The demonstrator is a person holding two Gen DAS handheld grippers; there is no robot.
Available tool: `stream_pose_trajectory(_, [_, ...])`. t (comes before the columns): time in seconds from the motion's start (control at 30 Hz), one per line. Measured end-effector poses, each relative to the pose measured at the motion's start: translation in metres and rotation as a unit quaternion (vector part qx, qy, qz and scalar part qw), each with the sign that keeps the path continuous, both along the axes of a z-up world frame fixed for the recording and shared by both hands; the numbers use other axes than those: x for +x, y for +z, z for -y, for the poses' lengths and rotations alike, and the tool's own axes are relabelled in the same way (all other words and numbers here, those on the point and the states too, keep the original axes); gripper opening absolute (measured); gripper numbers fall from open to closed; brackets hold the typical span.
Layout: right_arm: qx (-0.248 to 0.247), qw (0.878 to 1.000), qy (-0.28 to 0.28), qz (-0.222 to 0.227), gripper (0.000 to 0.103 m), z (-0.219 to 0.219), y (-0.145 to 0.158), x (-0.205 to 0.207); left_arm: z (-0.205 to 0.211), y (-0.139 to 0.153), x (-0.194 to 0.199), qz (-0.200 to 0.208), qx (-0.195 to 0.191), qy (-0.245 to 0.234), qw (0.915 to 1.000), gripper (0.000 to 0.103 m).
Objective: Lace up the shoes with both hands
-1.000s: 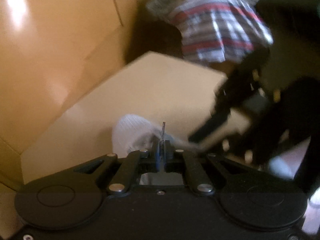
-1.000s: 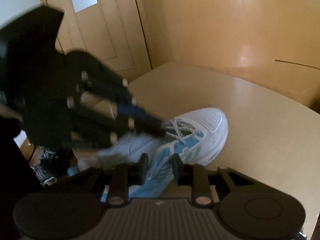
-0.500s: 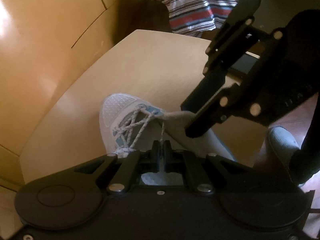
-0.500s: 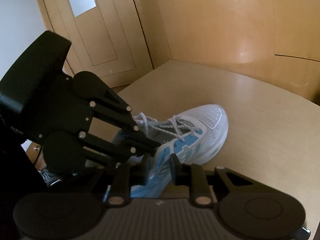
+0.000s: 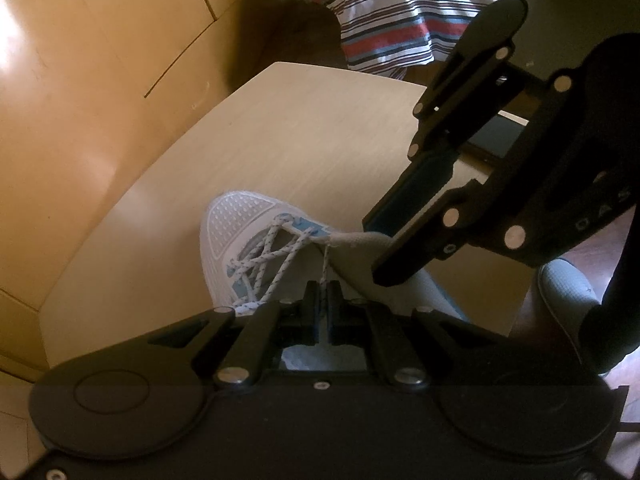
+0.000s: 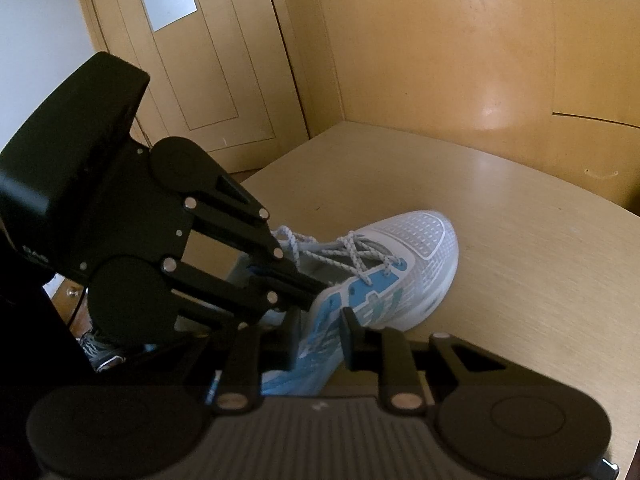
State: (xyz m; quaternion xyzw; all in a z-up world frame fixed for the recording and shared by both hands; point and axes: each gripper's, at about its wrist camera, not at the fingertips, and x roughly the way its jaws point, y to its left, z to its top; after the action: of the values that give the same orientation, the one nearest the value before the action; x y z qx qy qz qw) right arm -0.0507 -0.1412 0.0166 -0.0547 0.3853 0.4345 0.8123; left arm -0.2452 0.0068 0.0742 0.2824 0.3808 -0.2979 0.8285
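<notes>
On the bench (image 6: 520, 240) sits one white-and-blue shoe (image 6: 400, 264), lower eyelets already criss-crossed, the top ones apparently still to do. Left claw (image 5: 322, 304) is clenched on one lace end (image 5: 325, 260); right claw (image 6: 320, 334) clamps the shoe's side. Two claws, one shoe.

Both fisheye views are dim and warm-tinted, with dark rounded corners and straight lines bent toward the edges. Glare sits on the glossy orange-brown wooden wall panels (image 6: 460, 60): 1 bright spot at the far top of the right view, a white patch at the far left of the left view. The pale wooden tabletop (image 5: 280, 140) carries a soft sheen. Near black parts read as silhouettes. The striped red, white and blue fabric (image 5: 400, 12) looks slightly soft; no motion blur shows.
</notes>
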Motion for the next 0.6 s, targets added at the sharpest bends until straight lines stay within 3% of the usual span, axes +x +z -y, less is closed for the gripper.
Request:
stream_pose_trajectory(0.43, [0.002,1.000,-0.001,-0.002,0.021,0.004,0.000,0.006,0.004,-0.002,-0.001,0.000,0.009,-0.009,0.9999,0.001])
stream_pose_trajectory(0.6, [-0.002,1.000,-0.016,0.002,0.021,-0.016,0.000,-0.018,0.004,-0.001,-0.002,0.001,0.007,-0.006,1.0000,0.001])
